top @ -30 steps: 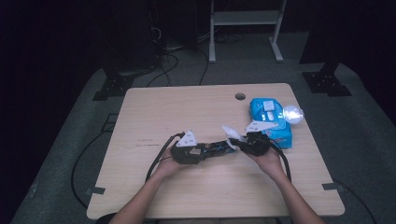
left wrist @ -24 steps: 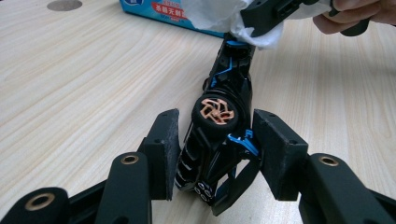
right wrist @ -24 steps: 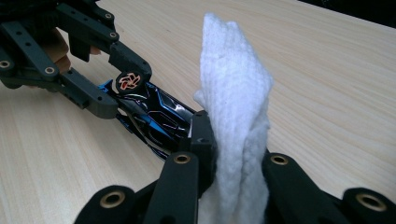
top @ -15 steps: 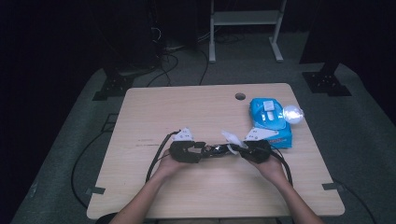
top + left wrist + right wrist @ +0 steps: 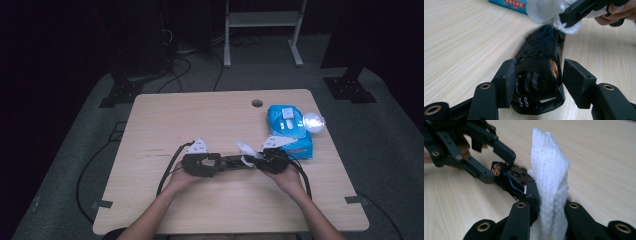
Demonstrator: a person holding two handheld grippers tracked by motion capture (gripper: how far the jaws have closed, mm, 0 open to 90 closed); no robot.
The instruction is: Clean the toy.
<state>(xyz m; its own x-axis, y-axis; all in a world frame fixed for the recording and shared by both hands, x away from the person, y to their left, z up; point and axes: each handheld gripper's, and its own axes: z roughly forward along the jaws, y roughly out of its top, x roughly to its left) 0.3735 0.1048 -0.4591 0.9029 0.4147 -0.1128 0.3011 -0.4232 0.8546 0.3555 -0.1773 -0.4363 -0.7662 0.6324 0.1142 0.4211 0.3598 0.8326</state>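
Note:
A glossy black device point(image 5: 541, 50) lies on the wooden table point(image 5: 200, 115), and my left gripper point(image 5: 537, 77) is shut on its near end. In the high view the left gripper point(image 5: 217, 161) faces right along the device point(image 5: 235, 162). My right gripper point(image 5: 549, 202) is shut on a folded white wipe point(image 5: 549, 177), which stands up between its jaws. The wipe point(image 5: 544, 10) touches the device's far end. The right gripper view shows copper and blue wires on the device point(image 5: 511, 180). In the high view the right gripper point(image 5: 257, 159) faces left with the wipe point(image 5: 247, 150).
A blue wipe pack point(image 5: 290, 127) lies at the table's right, just behind my right hand. A bright round glare spot point(image 5: 314, 121) sits on its right edge. A cable hole point(image 5: 257, 103) is near the far edge. Cables trail from both grippers.
The right gripper has come down a little with the wipe, onto the device's far end. The left gripper has barely moved.

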